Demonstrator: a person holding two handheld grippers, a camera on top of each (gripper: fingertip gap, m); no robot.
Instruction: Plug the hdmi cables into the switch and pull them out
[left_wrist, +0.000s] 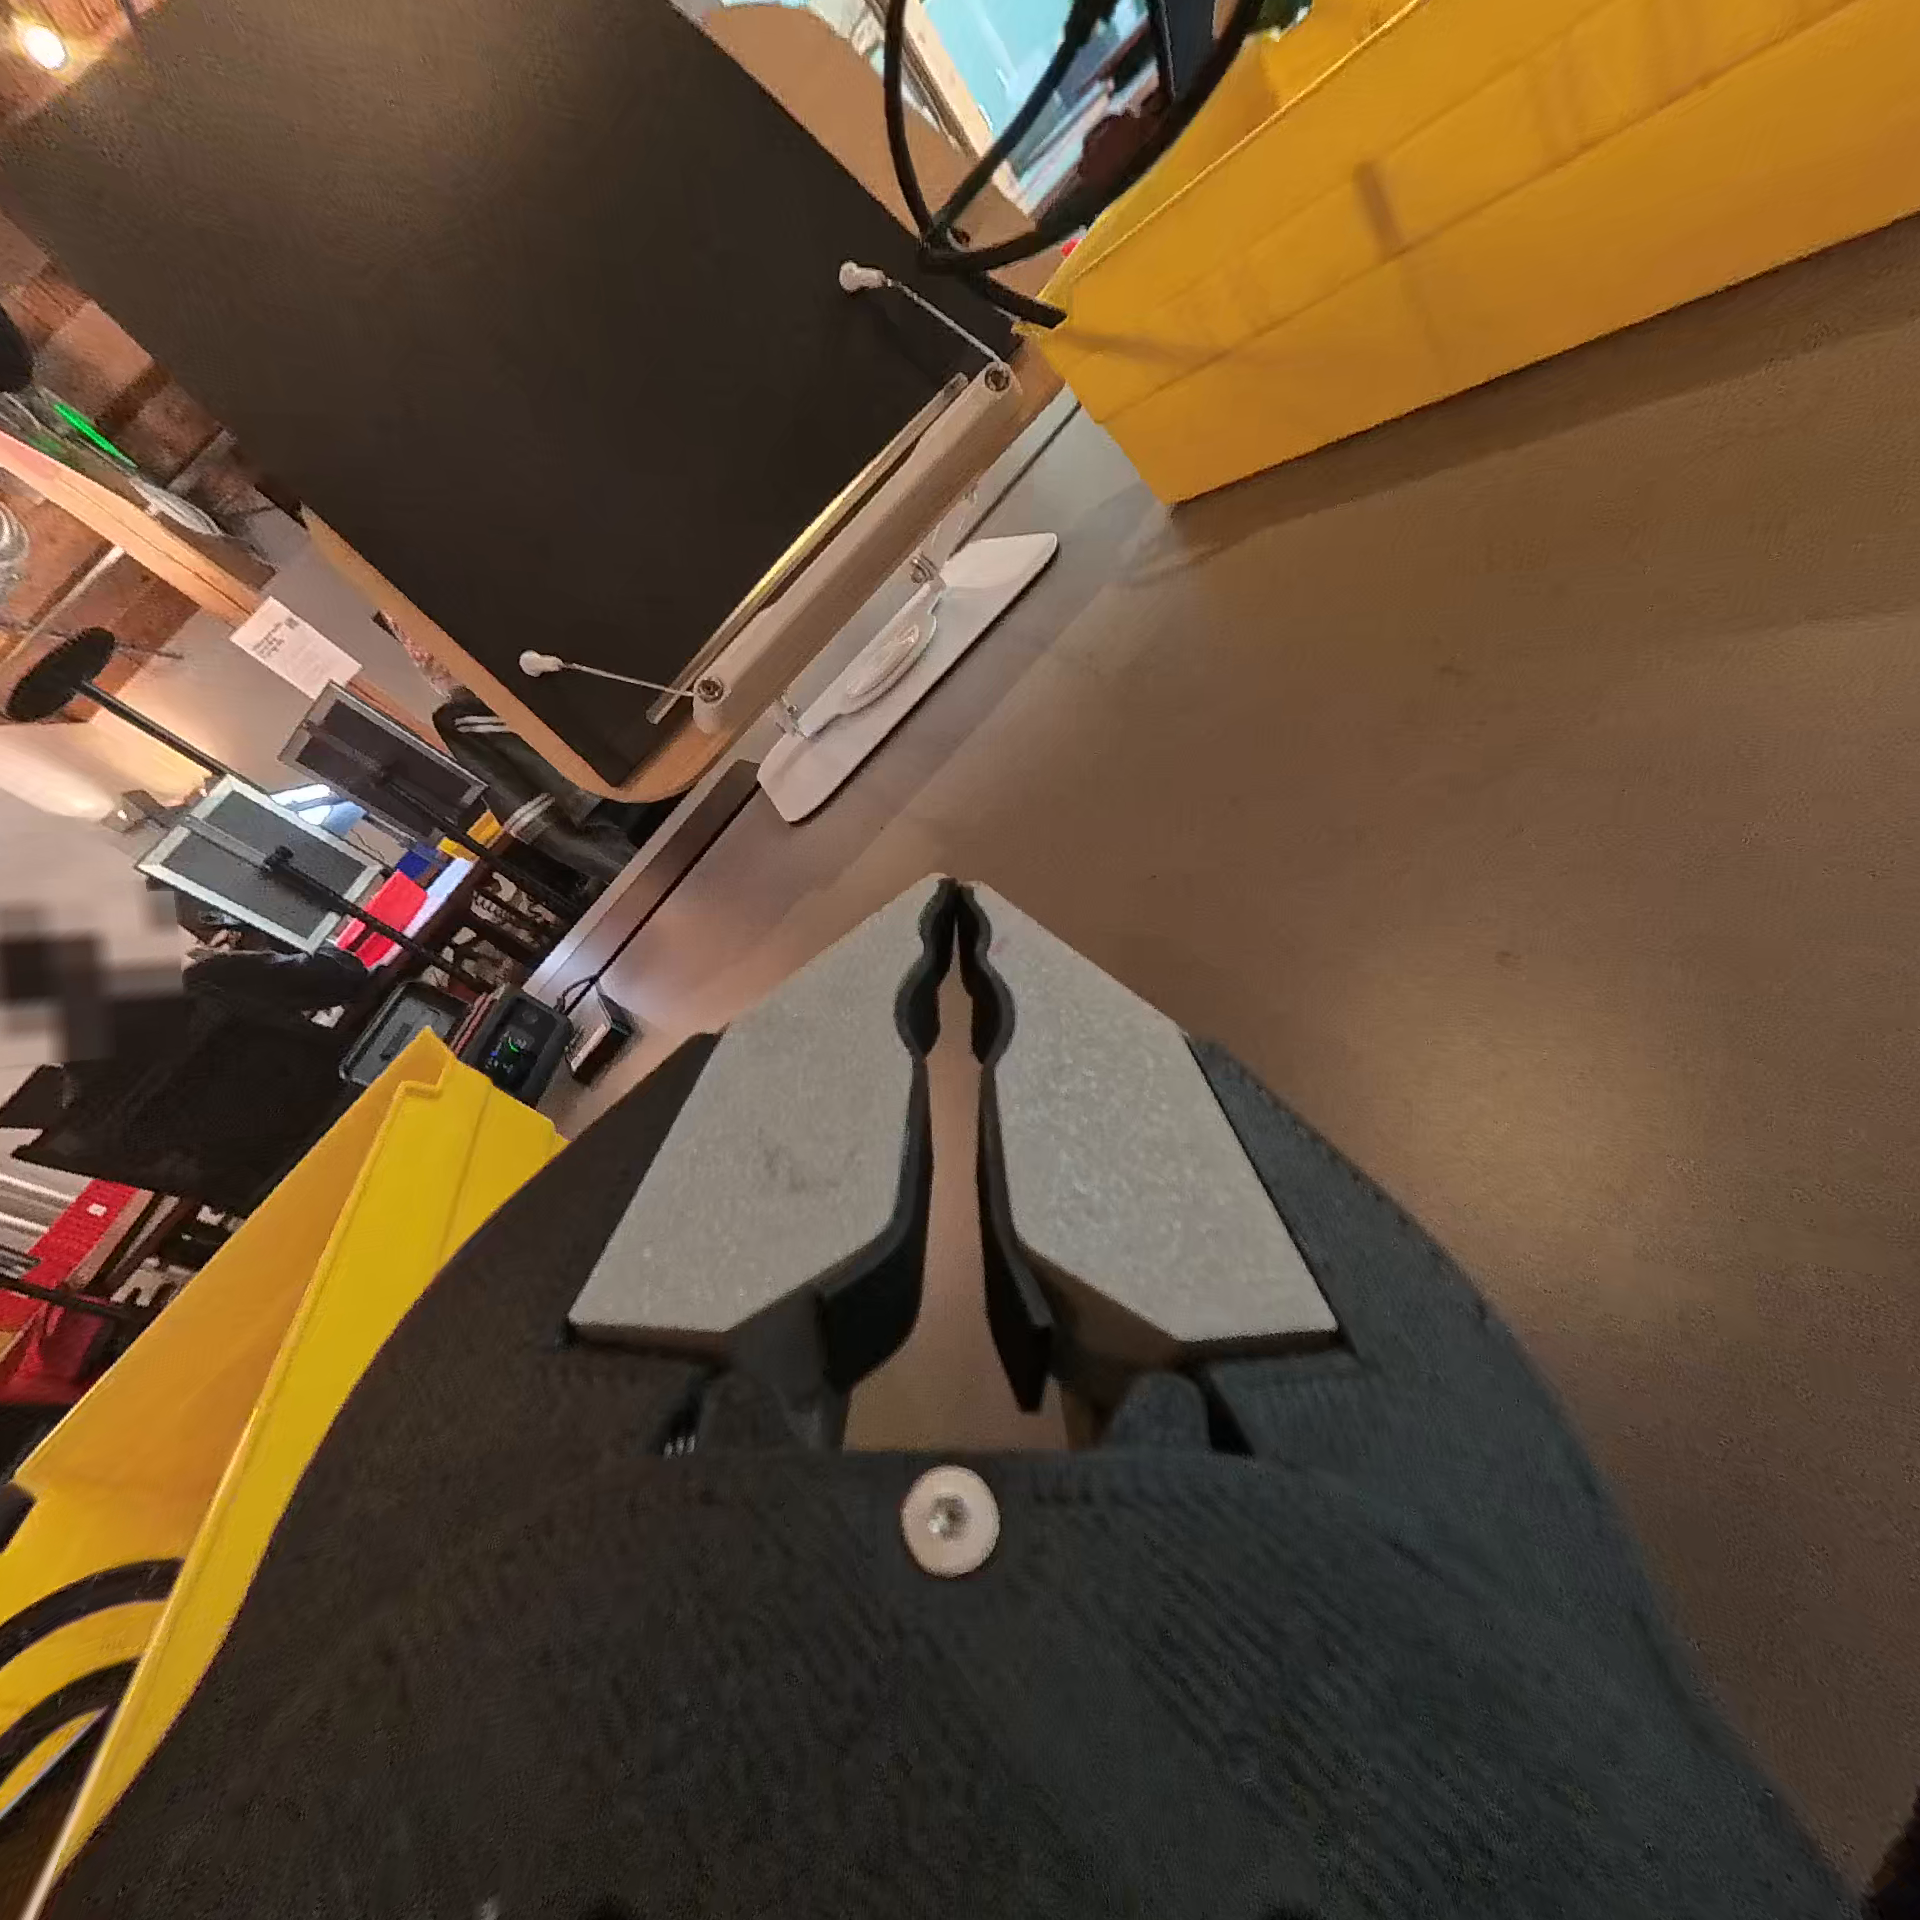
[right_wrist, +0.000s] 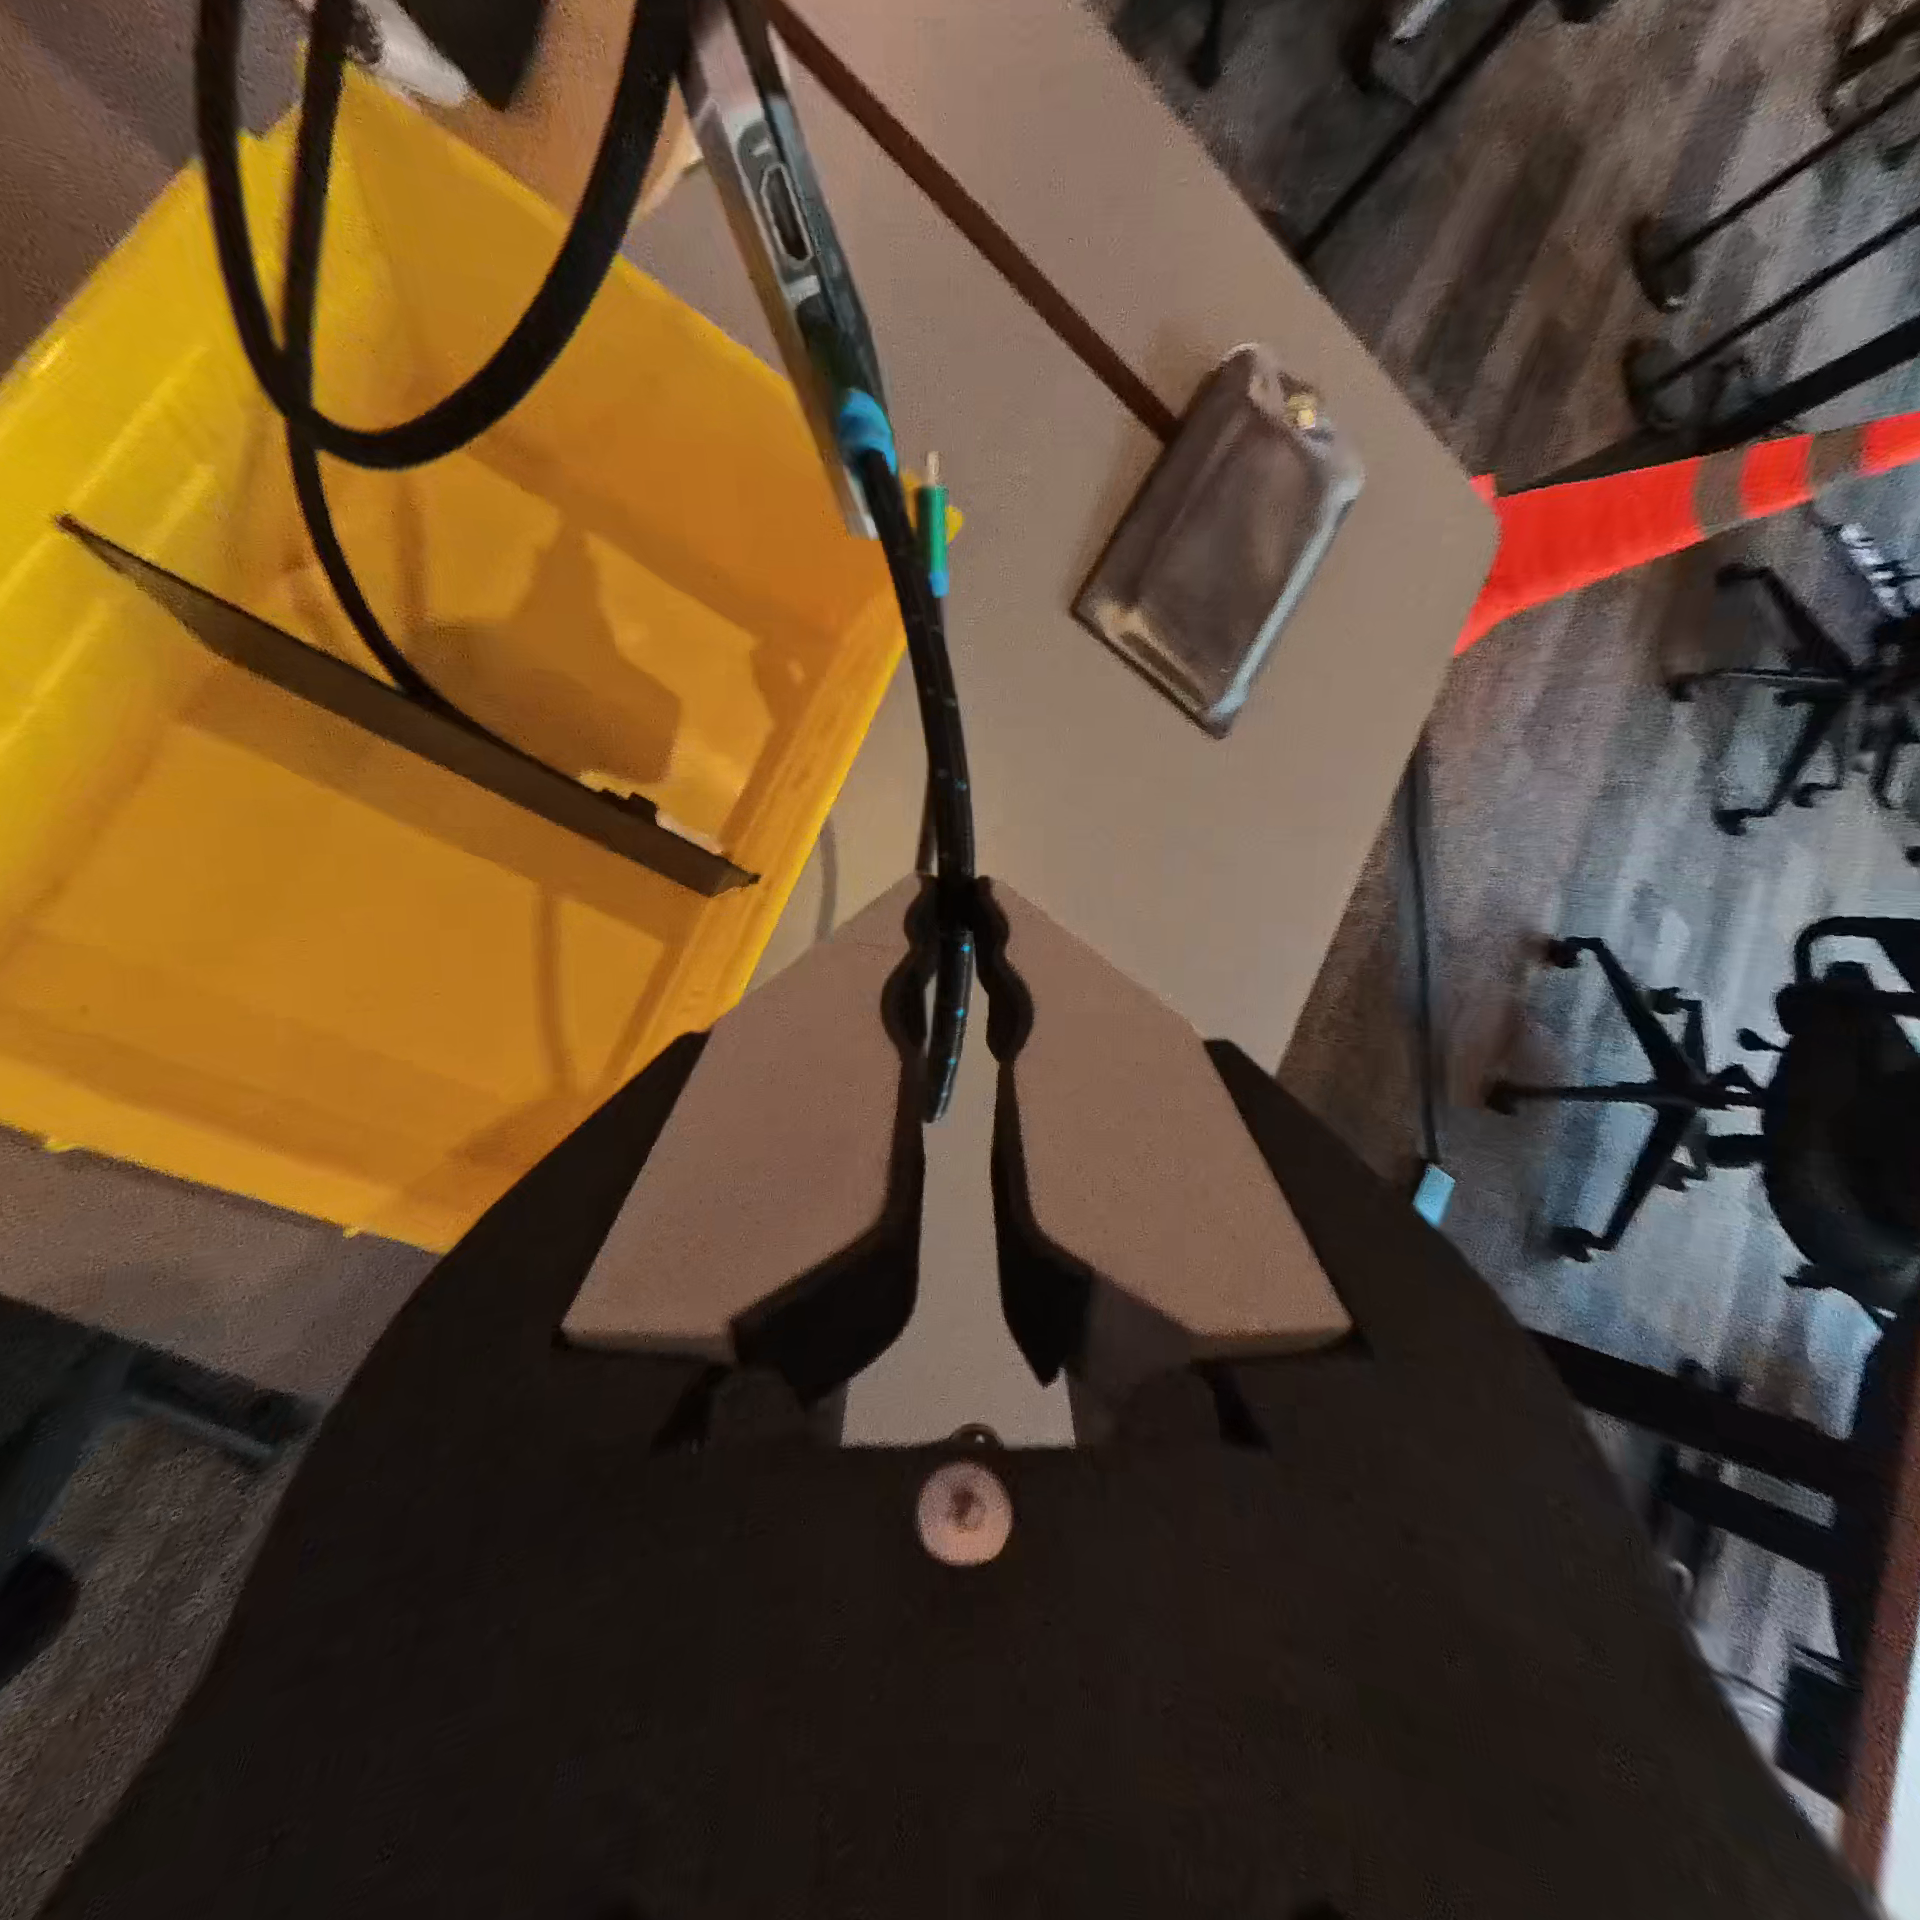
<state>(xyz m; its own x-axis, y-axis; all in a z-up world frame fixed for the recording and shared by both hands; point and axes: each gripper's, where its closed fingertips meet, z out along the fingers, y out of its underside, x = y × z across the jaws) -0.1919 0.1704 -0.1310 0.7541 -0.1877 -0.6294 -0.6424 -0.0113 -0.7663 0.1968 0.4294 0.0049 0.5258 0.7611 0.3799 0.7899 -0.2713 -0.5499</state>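
Right fingers: the right gripper (right_wrist: 951, 904) has its fingers clamped on the black braided hdmi cable (right_wrist: 951, 727), well back from the plug rather than on it.
Left fingers: the left gripper (left_wrist: 958, 894) has its fingers pressed together on nothing, above the bare brown surface (left_wrist: 1455, 831).
Plug: the cable's blue-collared plug (right_wrist: 864, 426) sits at the edge of the grey switch (right_wrist: 805, 270), which hangs up off the surface; an empty port (right_wrist: 781, 213) shows further along it.
Other cable: a black loop (right_wrist: 416, 436) hangs over the yellow bin (right_wrist: 436, 831).
Risk, strain: pulling by the cord could bend it at the collar and stress the joint.
Risk, swing: nothing visibly steadies the switch, so a tug may drag it along instead of freeing the plug.
Risk, slip: the thin braid could slide through the fingers.
Risk, snag: the loose loop may catch on the bin's black divider (right_wrist: 416, 717).
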